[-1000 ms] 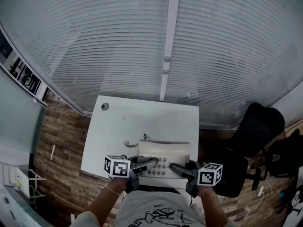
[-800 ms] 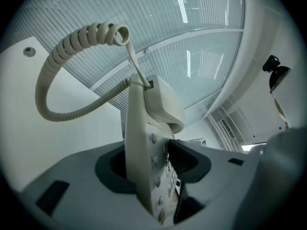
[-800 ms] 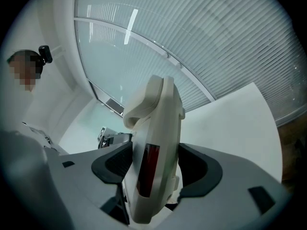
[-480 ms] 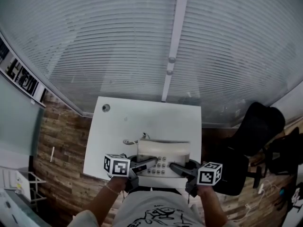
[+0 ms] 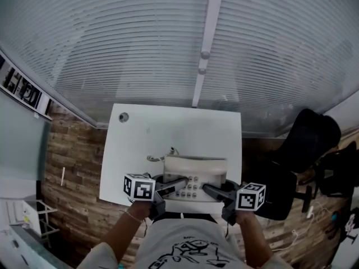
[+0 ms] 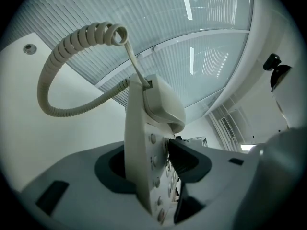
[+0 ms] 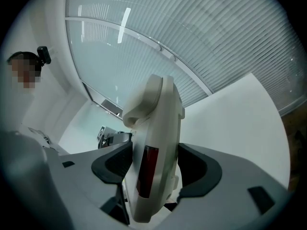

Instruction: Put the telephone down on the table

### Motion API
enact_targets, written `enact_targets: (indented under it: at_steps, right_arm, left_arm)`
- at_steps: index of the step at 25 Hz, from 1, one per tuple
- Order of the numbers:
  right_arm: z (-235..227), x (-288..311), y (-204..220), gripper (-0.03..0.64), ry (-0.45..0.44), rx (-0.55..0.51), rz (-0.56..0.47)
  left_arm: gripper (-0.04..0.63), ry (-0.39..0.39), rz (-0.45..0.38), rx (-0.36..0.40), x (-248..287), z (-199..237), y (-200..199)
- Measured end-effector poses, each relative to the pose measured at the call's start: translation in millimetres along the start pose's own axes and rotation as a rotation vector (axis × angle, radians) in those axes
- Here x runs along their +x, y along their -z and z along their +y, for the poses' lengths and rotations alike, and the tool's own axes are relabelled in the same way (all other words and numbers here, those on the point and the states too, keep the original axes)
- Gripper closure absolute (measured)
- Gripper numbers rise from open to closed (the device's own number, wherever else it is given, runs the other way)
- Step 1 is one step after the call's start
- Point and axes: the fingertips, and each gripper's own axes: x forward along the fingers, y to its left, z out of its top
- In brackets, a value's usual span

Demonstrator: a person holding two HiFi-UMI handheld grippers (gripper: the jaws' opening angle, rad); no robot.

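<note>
The beige telephone (image 5: 194,171) is at the table's near edge, handset on its cradle, and both grippers hold it. My left gripper (image 5: 175,184) is shut on the telephone's left side (image 6: 144,143), its pads pressing the keypad edge. My right gripper (image 5: 211,190) is shut on the right side (image 7: 156,143), where a dark red panel faces the camera. The coiled cord (image 6: 62,47) loops off to the left (image 5: 160,157). Whether the telephone's base touches the white table (image 5: 168,130) cannot be told.
A small round grommet (image 5: 123,117) sits in the table's far left corner. Window blinds (image 5: 168,43) run behind the table. A black chair (image 5: 305,150) stands to the right on the wooden floor (image 5: 73,167).
Both grippers and the telephone have shifted slightly together at the table's near edge. Neither grip has changed.
</note>
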Motion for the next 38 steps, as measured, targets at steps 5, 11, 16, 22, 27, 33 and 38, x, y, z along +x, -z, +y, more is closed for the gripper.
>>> enact_targets:
  at_steps: [5, 11, 16, 22, 27, 33, 38]
  right_arm:
    - [-12.1, 2.0, 5.8, 0.316, 0.001, 0.023, 0.000]
    - [-35.3, 7.8, 18.0, 0.316, 0.018, 0.067, 0.016]
    - [-58.5, 11.3, 34.6, 0.316, 0.033, 0.098, 0.031]
    - [-85.4, 21.5, 54.7, 0.316, 0.039, 0.134, 0.058]
    - [-108.4, 31.1, 68.3, 0.316, 0.048, 0.151, 0.085]
    - [-133.5, 40.4, 77.3, 0.316, 0.046, 0.163, 0.088]
    - [-151.0, 45.7, 88.6, 0.316, 0.053, 0.189, 0.112]
  left_arm:
    - [0.385, -0.010, 0.009, -0.014, 5.4, 10.3, 5.3]
    - [0.385, -0.021, 0.034, -0.049, 16.3, 34.8, 16.5]
    - [0.383, -0.030, 0.062, -0.062, 26.3, 55.5, 30.8]
    - [0.382, -0.037, 0.067, -0.127, 33.4, 85.8, 49.8]
    - [0.379, -0.041, 0.066, -0.166, 40.9, 112.3, 62.5]
    - [0.378, -0.054, 0.089, -0.184, 51.3, 139.5, 71.2]
    - [0.377, -0.065, 0.107, -0.191, 57.3, 156.5, 77.5]
